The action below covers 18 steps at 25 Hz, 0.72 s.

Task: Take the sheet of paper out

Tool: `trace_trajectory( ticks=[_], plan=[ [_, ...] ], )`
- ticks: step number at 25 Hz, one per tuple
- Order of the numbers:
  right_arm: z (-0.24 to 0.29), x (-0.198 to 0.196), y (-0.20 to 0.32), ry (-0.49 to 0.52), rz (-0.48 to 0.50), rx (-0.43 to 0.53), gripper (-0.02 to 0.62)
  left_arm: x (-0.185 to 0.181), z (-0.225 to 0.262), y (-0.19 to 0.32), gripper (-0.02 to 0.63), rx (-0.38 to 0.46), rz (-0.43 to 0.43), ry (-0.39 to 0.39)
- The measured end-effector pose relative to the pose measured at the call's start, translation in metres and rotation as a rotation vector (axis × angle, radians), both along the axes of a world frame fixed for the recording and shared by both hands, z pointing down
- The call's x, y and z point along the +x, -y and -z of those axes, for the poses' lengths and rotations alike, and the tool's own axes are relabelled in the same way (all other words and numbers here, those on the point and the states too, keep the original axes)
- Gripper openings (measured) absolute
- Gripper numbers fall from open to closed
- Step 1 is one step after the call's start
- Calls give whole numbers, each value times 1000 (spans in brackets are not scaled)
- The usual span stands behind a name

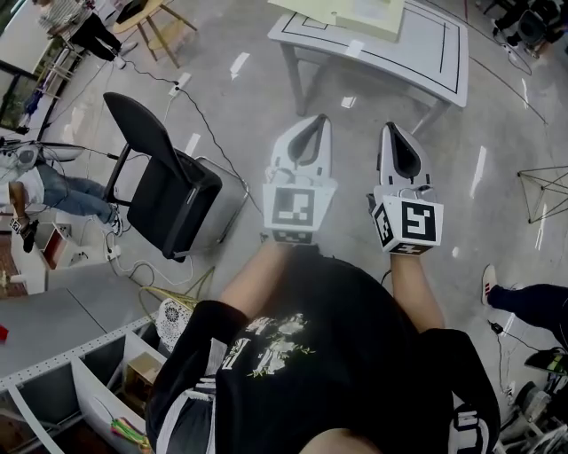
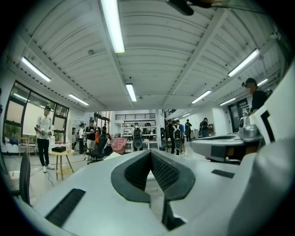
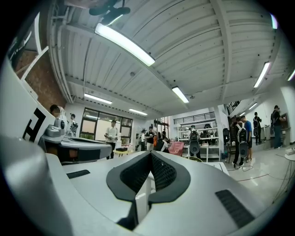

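Note:
A pale yellowish flat thing (image 1: 355, 13), perhaps a folder or a stack of sheets, lies on the white table (image 1: 426, 53) far ahead in the head view. I cannot make out a single sheet of paper. Both grippers are held side by side in front of my chest, well short of the table. My left gripper (image 1: 321, 120) is shut, its dark pads meeting at the tips (image 2: 150, 152) with nothing between them. My right gripper (image 1: 390, 127) is shut too, and its pads (image 3: 150, 153) are also empty. Both gripper views look across the room and at the ceiling.
A black chair (image 1: 164, 191) stands to the left with cables on the floor around it. White shelving (image 1: 80, 372) is at the bottom left. A person's shoe and leg (image 1: 490, 282) are at the right. Several people stand far off (image 2: 177, 136).

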State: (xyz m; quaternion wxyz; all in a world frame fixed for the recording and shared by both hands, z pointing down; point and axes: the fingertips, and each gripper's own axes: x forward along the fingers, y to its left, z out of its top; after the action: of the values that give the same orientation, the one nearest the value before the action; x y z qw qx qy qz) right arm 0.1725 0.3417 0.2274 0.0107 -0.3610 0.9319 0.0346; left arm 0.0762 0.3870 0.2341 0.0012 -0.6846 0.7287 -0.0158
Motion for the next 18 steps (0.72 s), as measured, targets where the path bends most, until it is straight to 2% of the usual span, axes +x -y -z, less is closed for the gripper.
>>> trace_trajectory(
  ticks=[8, 18],
  plan=[
    [-1, -50, 29, -7, -6, 8, -2, -47, -3, 30, -6, -3, 3, -7],
    [-11, -93, 49, -28, -57, -9, -1, -95, -8, 53, -6, -12, -50, -23]
  ],
)
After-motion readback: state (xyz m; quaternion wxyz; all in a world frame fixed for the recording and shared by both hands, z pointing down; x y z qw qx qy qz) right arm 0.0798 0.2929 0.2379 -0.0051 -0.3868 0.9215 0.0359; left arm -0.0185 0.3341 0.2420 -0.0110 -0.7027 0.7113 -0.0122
